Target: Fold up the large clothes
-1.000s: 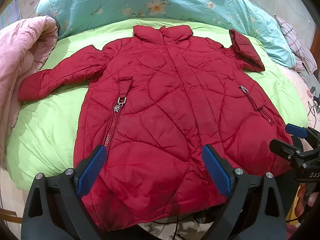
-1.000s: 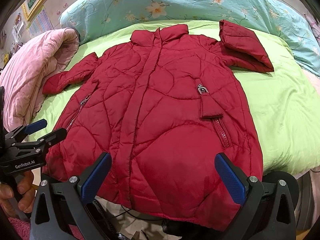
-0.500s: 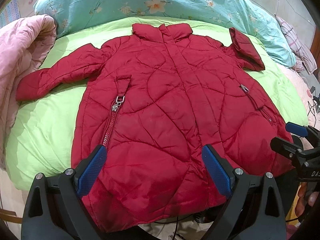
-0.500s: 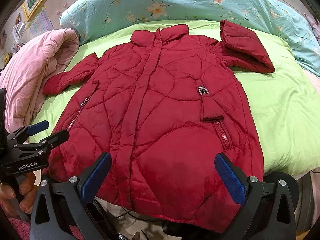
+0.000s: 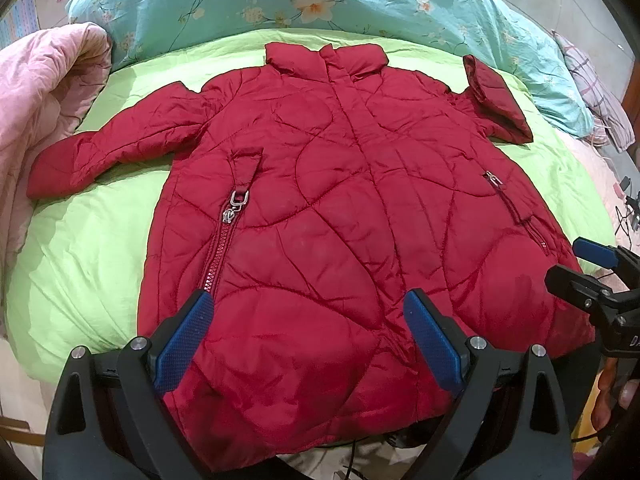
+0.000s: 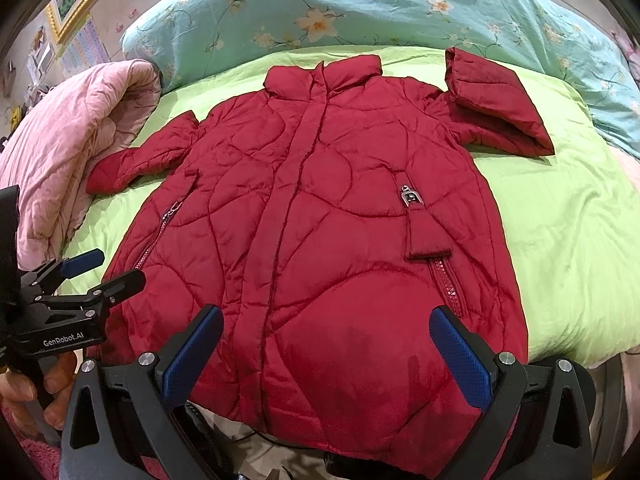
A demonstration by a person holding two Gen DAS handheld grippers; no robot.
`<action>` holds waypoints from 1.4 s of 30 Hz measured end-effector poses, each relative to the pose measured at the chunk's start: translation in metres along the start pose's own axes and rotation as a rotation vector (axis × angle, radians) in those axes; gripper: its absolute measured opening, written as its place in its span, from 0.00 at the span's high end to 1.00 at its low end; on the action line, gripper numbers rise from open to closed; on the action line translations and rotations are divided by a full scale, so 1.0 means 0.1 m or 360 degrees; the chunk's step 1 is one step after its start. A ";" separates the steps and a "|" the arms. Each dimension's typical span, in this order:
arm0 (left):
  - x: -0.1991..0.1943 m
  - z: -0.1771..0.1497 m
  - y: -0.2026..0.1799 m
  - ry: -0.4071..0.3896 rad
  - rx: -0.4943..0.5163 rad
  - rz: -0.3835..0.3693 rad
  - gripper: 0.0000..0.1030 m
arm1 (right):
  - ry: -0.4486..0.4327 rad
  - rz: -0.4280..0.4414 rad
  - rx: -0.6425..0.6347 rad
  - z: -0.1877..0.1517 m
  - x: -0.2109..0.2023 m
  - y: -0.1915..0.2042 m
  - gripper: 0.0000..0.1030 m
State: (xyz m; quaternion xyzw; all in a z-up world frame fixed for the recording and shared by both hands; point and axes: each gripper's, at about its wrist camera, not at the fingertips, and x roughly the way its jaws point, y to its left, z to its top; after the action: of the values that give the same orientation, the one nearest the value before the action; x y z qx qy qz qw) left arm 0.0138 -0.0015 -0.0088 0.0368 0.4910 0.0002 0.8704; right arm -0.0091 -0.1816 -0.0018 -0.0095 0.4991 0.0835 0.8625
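Both grippers, left [image 5: 306, 334] and right [image 6: 326, 350], hover wide open and empty over the hem of the red coat [image 5: 340, 216] spread flat across the green bed [image 5: 80, 240], barely shifted since a second ago, folding not yet begun.

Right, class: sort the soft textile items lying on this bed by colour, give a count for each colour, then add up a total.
Red: 1, the quilted red padded jacket.
Lime green: 1, the lime green quilt under the jacket.
Turquoise: 1, the turquoise floral duvet at the head of the bed.
Pink: 1, the rolled pink quilted blanket.
Total: 4
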 end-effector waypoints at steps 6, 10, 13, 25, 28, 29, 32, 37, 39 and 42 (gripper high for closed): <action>0.03 0.02 0.02 0.0002 -0.0008 -0.0018 0.06 | -0.0016 -0.0012 -0.0011 0.02 0.01 0.01 0.00; 0.06 0.05 0.02 -0.0001 -0.0010 -0.0027 0.06 | -0.0022 0.0050 0.0018 0.05 0.03 -0.03 0.00; 0.09 0.09 0.03 -0.0004 -0.0015 -0.0025 0.06 | -0.0050 0.0044 0.0007 0.10 0.04 -0.05 0.00; 0.24 0.45 0.12 -0.0077 -0.0032 0.0015 0.06 | -0.0218 -0.0085 0.0015 0.57 0.08 -0.38 0.00; 0.28 0.51 0.15 -0.0080 -0.0041 0.0021 0.06 | -0.0217 -0.0090 0.0041 0.71 0.13 -0.50 0.00; 0.29 0.53 0.15 -0.0079 -0.0044 0.0022 0.06 | -0.0220 -0.0100 0.0042 0.75 0.14 -0.53 0.00; 0.34 0.58 0.18 -0.0080 -0.0051 0.0032 0.06 | -0.0233 -0.0136 0.0051 0.89 0.19 -0.63 0.00; 0.41 0.67 0.21 -0.0095 -0.0056 0.0058 0.06 | -0.0252 -0.0154 0.0072 1.14 0.30 -0.82 0.00; 0.45 0.73 0.23 -0.0089 -0.0069 0.0053 0.06 | -0.0258 -0.0180 0.0060 1.25 0.36 -0.90 0.00; 0.53 0.83 0.26 -0.0086 -0.0083 0.0052 0.06 | -0.0282 -0.0194 0.0058 1.41 0.44 -1.00 0.00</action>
State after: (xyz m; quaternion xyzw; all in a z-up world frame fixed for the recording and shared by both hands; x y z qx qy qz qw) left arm 0.1128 0.0212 -0.0093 0.0220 0.4665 0.0261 0.8839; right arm 0.1490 -0.2606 0.0244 -0.0169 0.4209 0.0223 0.9067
